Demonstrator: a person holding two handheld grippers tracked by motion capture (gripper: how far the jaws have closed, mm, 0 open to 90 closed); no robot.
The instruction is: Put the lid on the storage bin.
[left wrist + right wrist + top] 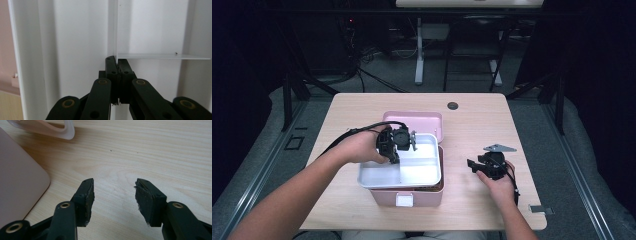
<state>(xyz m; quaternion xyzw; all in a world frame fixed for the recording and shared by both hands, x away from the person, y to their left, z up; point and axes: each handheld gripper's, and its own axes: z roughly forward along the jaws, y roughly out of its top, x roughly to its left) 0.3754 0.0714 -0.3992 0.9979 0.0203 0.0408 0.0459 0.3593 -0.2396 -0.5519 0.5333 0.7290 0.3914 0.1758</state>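
Left tool (117,75) clamped on white tray (377,179) divider, forearm angled in; right tool (113,195) open, resting on table (472,125).

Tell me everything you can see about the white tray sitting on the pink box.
The white tray looks like smooth plastic, rectangular with rounded corners and a raised rim. Thin divider walls split it into compartments, which look empty. It sits level across the top of the open pink box, whose lid stands behind it. The left hand-held gripper is shut on the upright divider near where two dividers meet.
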